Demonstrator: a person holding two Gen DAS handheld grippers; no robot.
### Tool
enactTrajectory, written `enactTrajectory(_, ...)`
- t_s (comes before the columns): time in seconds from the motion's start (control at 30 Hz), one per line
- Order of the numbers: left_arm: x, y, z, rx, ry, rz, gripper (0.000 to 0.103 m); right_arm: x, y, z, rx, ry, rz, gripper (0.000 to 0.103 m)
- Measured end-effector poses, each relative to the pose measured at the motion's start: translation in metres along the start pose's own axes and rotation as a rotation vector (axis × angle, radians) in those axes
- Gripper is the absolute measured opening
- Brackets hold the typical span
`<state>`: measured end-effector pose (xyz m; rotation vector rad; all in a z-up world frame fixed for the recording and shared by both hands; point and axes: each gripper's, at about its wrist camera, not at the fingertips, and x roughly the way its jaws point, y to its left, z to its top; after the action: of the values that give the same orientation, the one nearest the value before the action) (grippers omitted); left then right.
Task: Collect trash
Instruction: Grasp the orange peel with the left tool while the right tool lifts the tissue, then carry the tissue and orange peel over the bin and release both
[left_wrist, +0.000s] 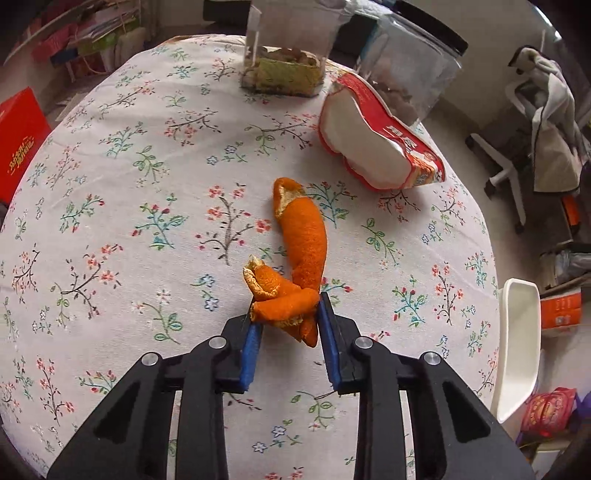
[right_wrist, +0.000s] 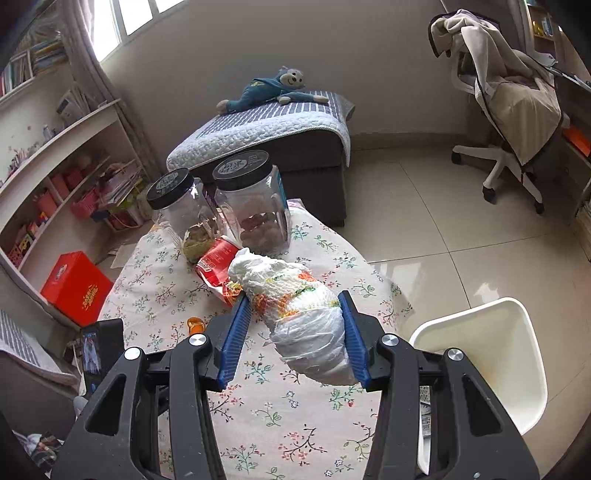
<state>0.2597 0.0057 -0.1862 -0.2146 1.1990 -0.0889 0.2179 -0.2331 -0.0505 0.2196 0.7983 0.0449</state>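
Note:
In the left wrist view my left gripper (left_wrist: 286, 314) is shut on the near end of a long orange peel (left_wrist: 301, 236), which lies on the flowered tablecloth (left_wrist: 129, 184). A crushed red and white carton (left_wrist: 376, 142) lies beyond it to the right. In the right wrist view my right gripper (right_wrist: 295, 312) is shut on a crumpled white plastic and tissue wad (right_wrist: 295, 306) with orange and green print, held above the table. The carton (right_wrist: 218, 264) shows behind the wad, and a bit of the peel (right_wrist: 195, 325) at the left.
Two clear jars with black lids (right_wrist: 255, 201) (right_wrist: 184, 214) stand at the table's far edge. A white bin (right_wrist: 491, 354) stands on the floor to the right of the table, also in the left wrist view (left_wrist: 517, 343). A red box (right_wrist: 75, 286), shelves, an ottoman and an office chair (right_wrist: 509, 122) surround the table.

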Motion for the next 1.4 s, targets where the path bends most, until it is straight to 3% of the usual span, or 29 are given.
enactTrajectory(0.33,-0.064,0.067,0.012,-0.119,-0.148,0.008,0.029,0.012,0.047,-0.002,-0.04,-0.015,0.049,0.046)
enactTrajectory(0.63,-0.155,0.048,0.023,-0.012,-0.548,0.169,0.029,0.002,0.08,-0.004,-0.105,-0.128,0.047,0.046)
enactTrajectory(0.77,-0.176,0.03,0.022,0.034,-0.651,0.183,0.029,-0.01,0.086,-0.004,-0.137,-0.2,0.039,0.045)
enactTrajectory(1.07,-0.194,-0.004,0.009,0.101,-0.736,0.181,0.03,-0.035,0.086,-0.006,-0.196,-0.325,-0.019,0.045)
enactTrajectory(1.4,-0.196,-0.032,0.001,0.141,-0.744,0.148,0.03,-0.046,0.07,-0.004,-0.183,-0.349,-0.051,0.046)
